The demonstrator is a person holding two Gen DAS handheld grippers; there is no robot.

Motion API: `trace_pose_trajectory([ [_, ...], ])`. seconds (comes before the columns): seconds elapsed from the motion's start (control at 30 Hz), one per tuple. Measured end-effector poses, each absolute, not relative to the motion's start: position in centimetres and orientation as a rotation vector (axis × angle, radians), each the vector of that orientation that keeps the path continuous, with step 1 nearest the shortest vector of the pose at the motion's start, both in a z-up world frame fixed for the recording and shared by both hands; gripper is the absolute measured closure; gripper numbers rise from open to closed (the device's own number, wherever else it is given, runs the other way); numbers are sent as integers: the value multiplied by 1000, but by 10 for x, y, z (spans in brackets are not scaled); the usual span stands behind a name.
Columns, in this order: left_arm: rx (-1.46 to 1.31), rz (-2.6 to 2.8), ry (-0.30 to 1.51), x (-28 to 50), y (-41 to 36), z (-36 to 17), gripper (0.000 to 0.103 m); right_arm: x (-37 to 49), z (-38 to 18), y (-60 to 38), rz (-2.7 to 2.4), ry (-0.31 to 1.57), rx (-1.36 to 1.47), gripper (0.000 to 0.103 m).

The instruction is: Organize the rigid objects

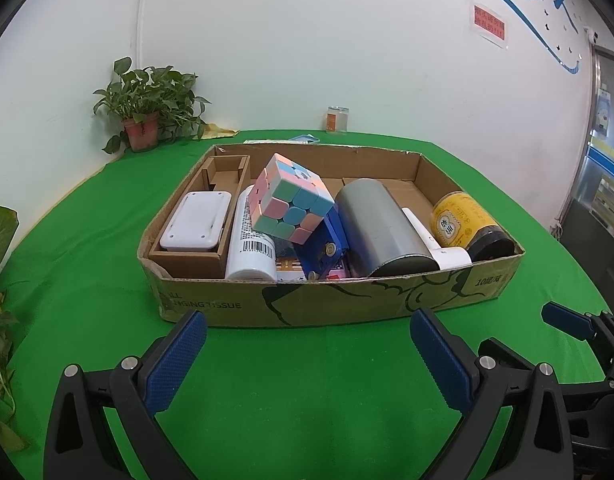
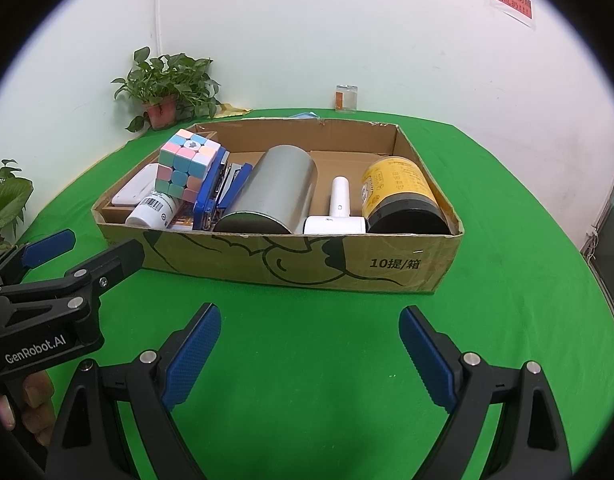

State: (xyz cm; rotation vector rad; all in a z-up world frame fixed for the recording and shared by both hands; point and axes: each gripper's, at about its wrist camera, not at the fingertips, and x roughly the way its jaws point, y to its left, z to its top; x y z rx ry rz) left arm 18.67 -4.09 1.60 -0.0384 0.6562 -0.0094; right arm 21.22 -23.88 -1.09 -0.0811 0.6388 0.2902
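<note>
Nearest, the left gripper (image 1: 307, 354) and right gripper (image 2: 310, 350) hover over the green tablecloth (image 2: 307, 360), both with jaws spread wide and empty. Just beyond sits a shallow cardboard box (image 2: 347, 268) holding, left to right, a white case (image 1: 195, 226), a white bottle (image 1: 251, 248), a pastel puzzle cube (image 1: 291, 202) propped on a blue stapler (image 1: 323, 246), a steel canister (image 2: 273, 198), a white handheld device (image 2: 337, 212) and a yellow-labelled jar (image 2: 403, 198). Farther back stand a glass jar (image 2: 345, 98) and a potted plant (image 2: 167, 88).
</note>
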Motion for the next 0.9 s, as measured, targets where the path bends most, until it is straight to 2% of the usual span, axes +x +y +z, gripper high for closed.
trace_pose_trajectory([
  [0.9, -44, -23, 686, 192, -35, 9, 1, 215, -13, -237, 312, 645, -91, 12],
])
